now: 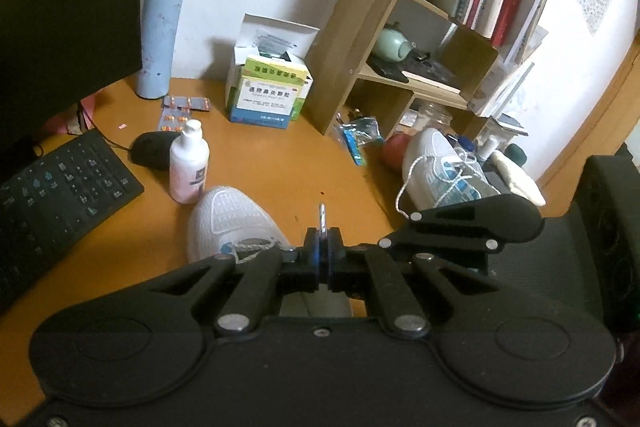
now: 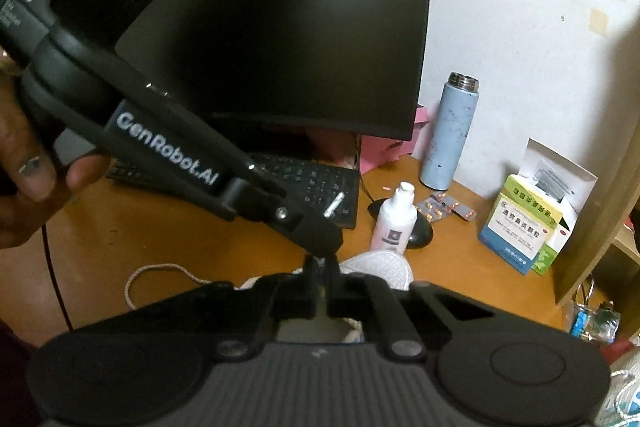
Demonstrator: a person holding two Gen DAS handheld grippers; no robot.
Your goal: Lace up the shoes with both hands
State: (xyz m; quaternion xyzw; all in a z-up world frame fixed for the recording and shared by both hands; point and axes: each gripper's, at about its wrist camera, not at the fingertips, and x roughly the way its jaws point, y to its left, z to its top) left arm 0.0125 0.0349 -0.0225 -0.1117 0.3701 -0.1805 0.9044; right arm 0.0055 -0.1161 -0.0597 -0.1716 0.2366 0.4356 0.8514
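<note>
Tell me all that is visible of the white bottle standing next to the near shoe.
The white bottle is a small plastic-looking one with a rounded shoulder, a narrow neck and an open white top; no cap is seen on it. A dark label sits low on its front. It stands upright on the orange-brown desk, just behind the toe of the white mesh shoe and in front of the black mouse. Whether it touches either is unclear. Neither gripper touches it.
</note>
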